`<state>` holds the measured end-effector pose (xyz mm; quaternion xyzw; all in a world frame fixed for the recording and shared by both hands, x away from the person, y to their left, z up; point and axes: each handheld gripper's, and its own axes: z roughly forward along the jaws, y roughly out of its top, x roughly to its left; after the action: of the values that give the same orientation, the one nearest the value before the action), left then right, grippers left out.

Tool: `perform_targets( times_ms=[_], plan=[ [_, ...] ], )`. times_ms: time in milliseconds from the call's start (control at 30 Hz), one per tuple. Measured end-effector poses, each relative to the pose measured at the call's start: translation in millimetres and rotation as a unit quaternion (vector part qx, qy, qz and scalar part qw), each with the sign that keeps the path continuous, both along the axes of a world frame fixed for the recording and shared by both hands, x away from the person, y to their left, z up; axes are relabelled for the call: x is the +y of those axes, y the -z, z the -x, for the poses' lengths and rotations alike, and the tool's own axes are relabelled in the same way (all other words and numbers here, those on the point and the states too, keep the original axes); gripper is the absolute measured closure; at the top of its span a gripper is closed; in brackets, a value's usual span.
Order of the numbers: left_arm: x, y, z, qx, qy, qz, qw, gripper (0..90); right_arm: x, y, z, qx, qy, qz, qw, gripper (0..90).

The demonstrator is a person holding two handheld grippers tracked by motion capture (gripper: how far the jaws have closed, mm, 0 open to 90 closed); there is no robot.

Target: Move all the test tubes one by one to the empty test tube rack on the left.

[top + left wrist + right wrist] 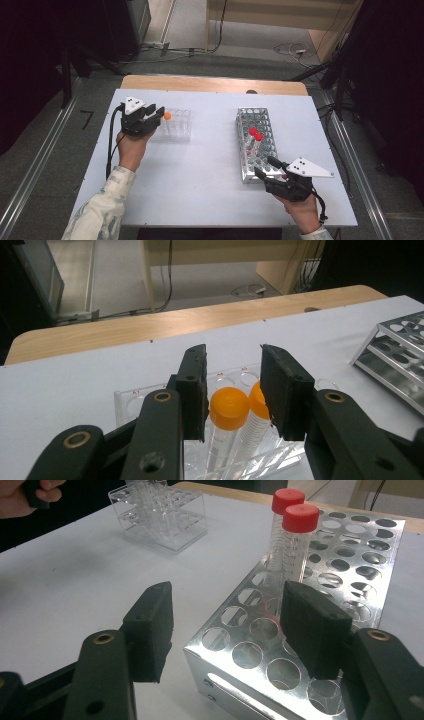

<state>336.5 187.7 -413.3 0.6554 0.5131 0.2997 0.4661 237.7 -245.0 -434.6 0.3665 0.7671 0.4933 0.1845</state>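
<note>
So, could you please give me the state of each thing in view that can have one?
left gripper: open, jaws either side of the orange-capped tubes
orange-capped tubes: capped, upright in the clear rack
clear rack: upright
right gripper: open, empty
red-capped tubes: capped, upright in the metal rack
metal rack: mostly empty

An orange-capped tube [167, 116] is being flanked by the jaws of the left gripper [157, 114] at the clear plastic rack [177, 125]. Two red-capped tubes [255, 134] are being kept upright in the metal rack [256, 143], whose near corner is being straddled by the open right gripper [266, 168].
</note>
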Motion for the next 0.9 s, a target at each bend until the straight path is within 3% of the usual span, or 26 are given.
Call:
perform_targets(
  times_ms=[167,500,633,900],
  plan=[
    [-0.1,-3.1,3.5,-0.001,0.006,0.013,0.9999,59.1,-0.3,0.5,-1.3,-0.001,0.003,0.002,1.0,36.8],
    [-8.1,-3.0,20.4,0.009,0.013,0.041,0.999,28.4,1.3,3.5,-15.3,-0.002,0.027,0.007,0.9996,37.1],
    [-15.1,-5.3,28.2,0.01,0.029,0.038,0.9988,24.8,7.2,4.8,-28.0,-0.004,0.036,0.018,0.9992,37.7],
    [-19.0,-13.7,39.0,-0.007,0.04,0.049,0.998,24.8,23.3,8.9,-49.3,0.006,0.07,0.053,0.9962,41.2]
  ],
)
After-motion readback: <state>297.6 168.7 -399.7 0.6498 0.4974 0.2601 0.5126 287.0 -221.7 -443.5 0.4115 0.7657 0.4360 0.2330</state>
